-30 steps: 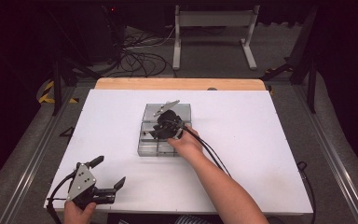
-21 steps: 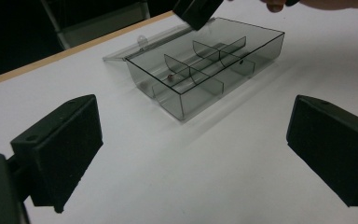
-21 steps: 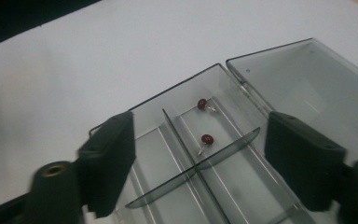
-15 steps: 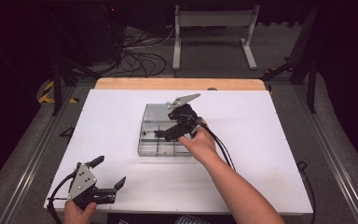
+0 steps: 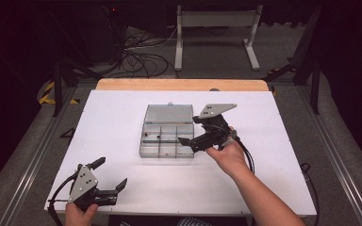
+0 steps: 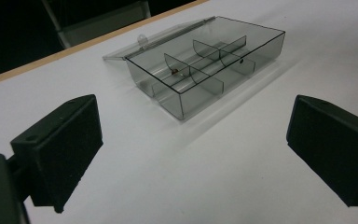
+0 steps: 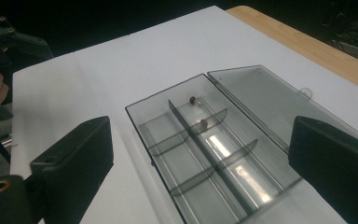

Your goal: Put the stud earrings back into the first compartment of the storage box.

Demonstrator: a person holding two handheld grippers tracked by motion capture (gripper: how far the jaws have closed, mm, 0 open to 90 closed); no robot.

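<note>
The clear compartment box [image 5: 166, 137] lies mid-counter [image 5: 273, 179], its lid [image 5: 168, 113] folded flat behind it toward the wooden back edge [image 5: 181, 84], with broad bare white surface on every side. Smoky dividers split it into cells; two small dark beads [image 7: 192, 99] sit beside the long divider. The right gripper [image 5: 194, 135], jaws just opened and empty, hovers at the box's right edge. The left gripper [image 5: 109, 175] rests open near the front-left corner, well apart.

I count one clear compartment box [image 5: 166, 137] with one open lid [image 5: 168, 113], six compartments in it, two small dark beads [image 7: 193, 99] inside, all on one white worktop [image 5: 122, 113], and my two grippers.
</note>
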